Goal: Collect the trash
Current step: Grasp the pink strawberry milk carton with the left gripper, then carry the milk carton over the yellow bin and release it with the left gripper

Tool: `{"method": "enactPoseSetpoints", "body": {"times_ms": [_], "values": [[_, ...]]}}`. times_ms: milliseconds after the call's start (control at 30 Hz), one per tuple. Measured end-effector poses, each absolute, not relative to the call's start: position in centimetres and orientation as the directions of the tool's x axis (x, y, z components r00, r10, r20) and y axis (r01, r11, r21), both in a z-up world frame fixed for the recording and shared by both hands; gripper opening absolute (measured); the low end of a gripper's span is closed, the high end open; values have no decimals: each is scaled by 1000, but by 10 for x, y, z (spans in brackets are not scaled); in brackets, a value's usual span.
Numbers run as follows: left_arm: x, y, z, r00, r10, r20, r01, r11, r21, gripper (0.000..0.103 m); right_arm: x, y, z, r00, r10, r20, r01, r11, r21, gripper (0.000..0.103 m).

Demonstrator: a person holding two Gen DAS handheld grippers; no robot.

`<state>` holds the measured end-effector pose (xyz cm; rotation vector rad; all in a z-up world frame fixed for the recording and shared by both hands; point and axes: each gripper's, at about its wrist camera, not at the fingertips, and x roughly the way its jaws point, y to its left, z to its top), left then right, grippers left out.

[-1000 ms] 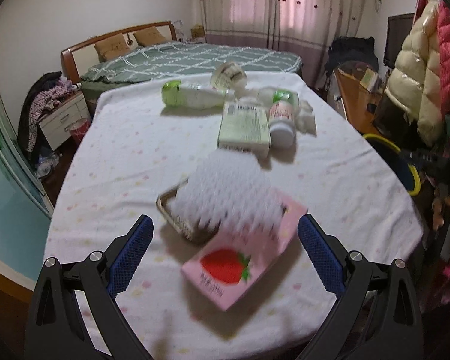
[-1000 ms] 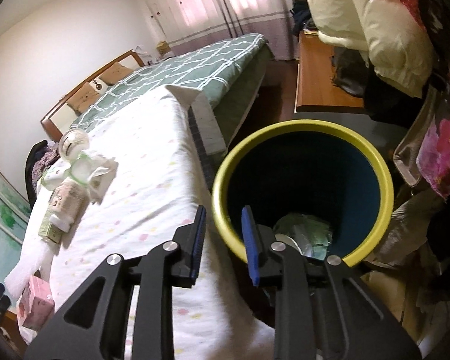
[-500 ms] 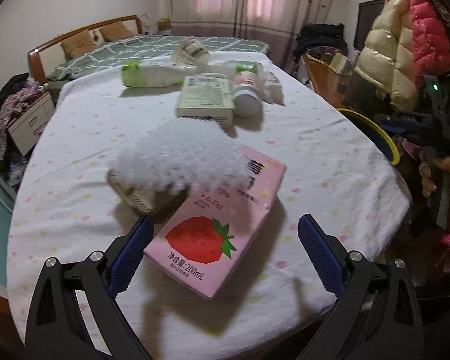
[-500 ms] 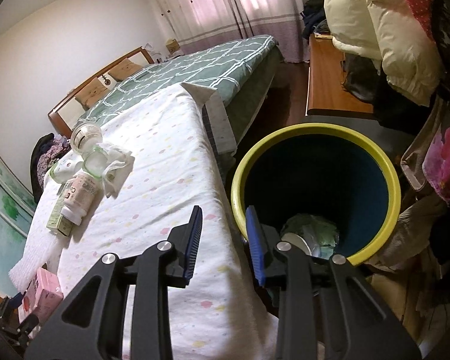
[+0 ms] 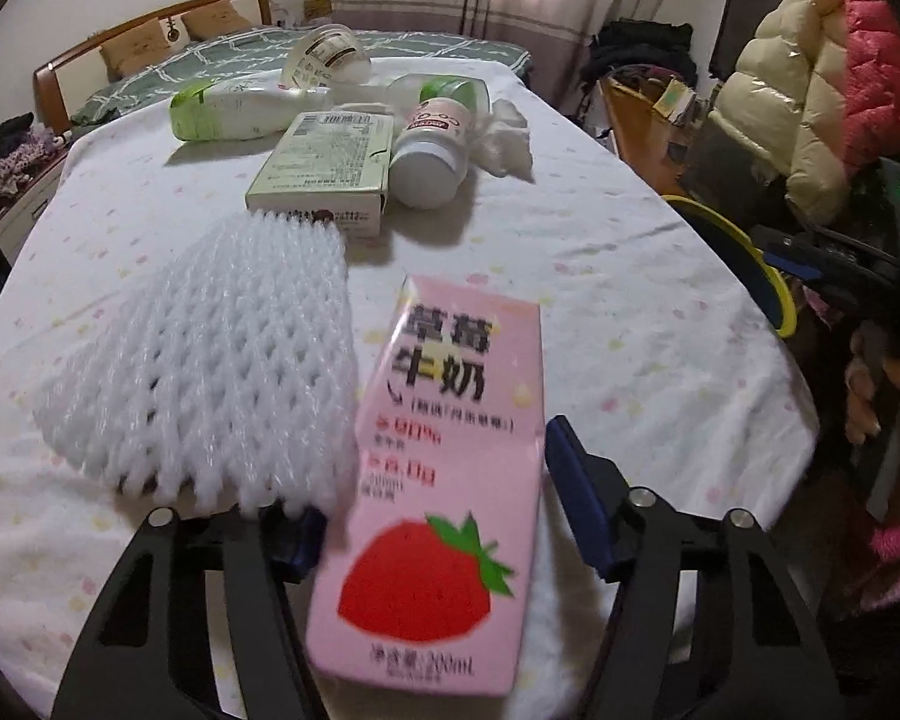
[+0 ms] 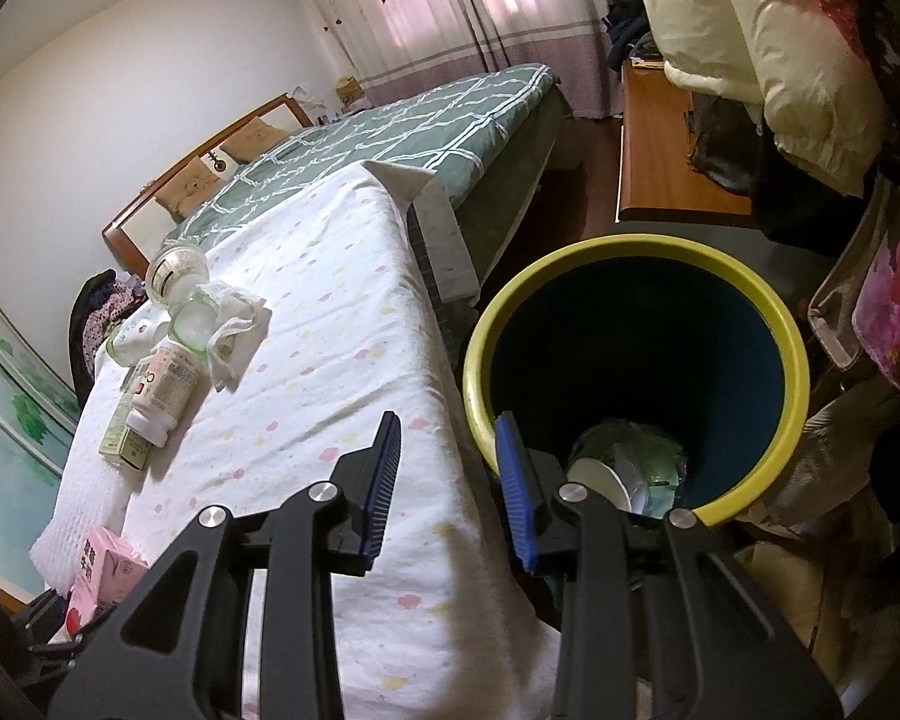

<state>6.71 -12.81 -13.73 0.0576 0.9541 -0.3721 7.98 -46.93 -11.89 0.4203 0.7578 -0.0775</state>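
A pink strawberry milk carton (image 5: 444, 480) lies flat on the white tablecloth (image 5: 600, 276), between the open jaws of my left gripper (image 5: 432, 516). White foam fruit netting (image 5: 210, 360) lies to its left and covers my left finger. My right gripper (image 6: 447, 480) is open and empty, at the table's edge beside the yellow-rimmed blue bin (image 6: 744, 324), which holds some trash (image 6: 624, 468). The carton also shows in the right wrist view (image 6: 99, 570).
Farther back lie a green-white box (image 5: 324, 168), a white bottle (image 5: 432, 150), a green bottle (image 5: 234, 111), a clear cup (image 5: 324, 63) and crumpled tissue (image 5: 504, 144). Puffy coats (image 5: 822, 96) hang at right. A bed (image 6: 390, 132) stands beyond the table.
My left gripper has moved forward and down over the table, so the pink carton now lies between its jaws. My right gripper has shifted slightly left and its jaws stand wider.
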Motion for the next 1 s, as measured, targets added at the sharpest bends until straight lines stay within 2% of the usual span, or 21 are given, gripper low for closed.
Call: {"method": "enactPoseSetpoints", "body": {"times_ms": [33, 500, 800, 1000], "values": [[68, -129, -137, 519, -282, -807, 336, 935, -111, 56, 79, -471, -120, 728, 82, -680, 220, 912, 346, 31], [75, -196, -123, 460, -388, -799, 449, 878, -168, 56, 70, -493, -124, 740, 87, -666, 243, 890, 386, 32], [106, -273, -95, 462, -442, -769, 554, 821, -139, 56, 52, -532, -121, 754, -4, -657, 327, 870, 370, 32], [139, -337, -92, 418, -465, -781, 617, 776, -131, 56, 42, -560, -127, 748, -46, -662, 383, 845, 374, 32]]}}
